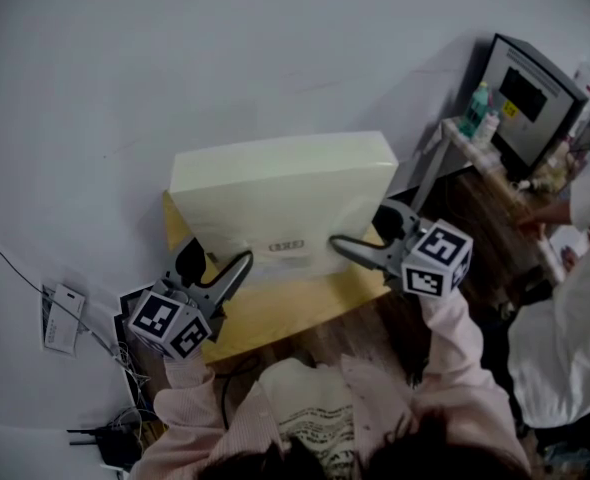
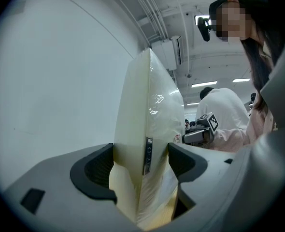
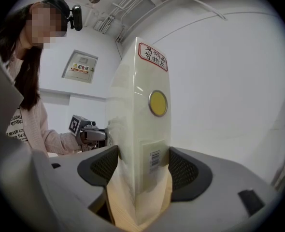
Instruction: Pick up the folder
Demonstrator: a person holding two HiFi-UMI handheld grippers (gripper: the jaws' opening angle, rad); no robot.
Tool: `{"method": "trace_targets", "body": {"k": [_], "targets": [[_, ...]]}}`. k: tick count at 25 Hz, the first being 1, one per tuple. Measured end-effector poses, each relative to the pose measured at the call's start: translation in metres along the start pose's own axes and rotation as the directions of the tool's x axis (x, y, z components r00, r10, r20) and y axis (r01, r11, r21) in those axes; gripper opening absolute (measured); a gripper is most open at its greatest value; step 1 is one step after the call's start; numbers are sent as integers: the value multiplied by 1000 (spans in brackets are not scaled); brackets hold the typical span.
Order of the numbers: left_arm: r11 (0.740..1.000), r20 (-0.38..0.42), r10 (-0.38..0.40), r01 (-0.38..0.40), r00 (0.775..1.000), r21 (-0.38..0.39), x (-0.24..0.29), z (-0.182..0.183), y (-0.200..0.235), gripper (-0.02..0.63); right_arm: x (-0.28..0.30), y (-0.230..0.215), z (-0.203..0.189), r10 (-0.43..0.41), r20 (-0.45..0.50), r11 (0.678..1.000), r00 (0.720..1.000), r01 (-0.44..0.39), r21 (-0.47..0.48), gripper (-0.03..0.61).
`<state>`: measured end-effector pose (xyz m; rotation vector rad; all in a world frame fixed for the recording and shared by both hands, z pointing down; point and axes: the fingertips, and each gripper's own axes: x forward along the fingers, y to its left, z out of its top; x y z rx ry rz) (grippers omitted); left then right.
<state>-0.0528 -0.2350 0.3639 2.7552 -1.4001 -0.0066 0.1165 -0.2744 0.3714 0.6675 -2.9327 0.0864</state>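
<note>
Head view shows the pale cream box folder (image 1: 280, 193) upright over the small light wooden table (image 1: 275, 313), its long axis running left to right along the white wall (image 1: 175, 58). The left gripper (image 1: 218, 260) clamps its clasp end. The right gripper (image 1: 363, 230) clamps the spine end, which carries a round yellow sticker (image 3: 158, 103) and a barcode.

Cream box folder (image 1: 280, 203), thick, upright. One end bears a yellow disc (image 3: 157, 103), red-edged label (image 3: 153, 57), barcode (image 3: 154, 161). My left claw (image 1: 215, 261) and right claw (image 1: 365, 233) pinch its ends.
</note>
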Motion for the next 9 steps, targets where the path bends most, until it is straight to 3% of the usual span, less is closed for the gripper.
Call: {"method": "trace_targets", "body": {"k": [9], "targets": [[1000,6,1,-1,1000,-7,-1,1,4,367,4,1,0,-8,-9,1000,1000,8,-12,339]]}}
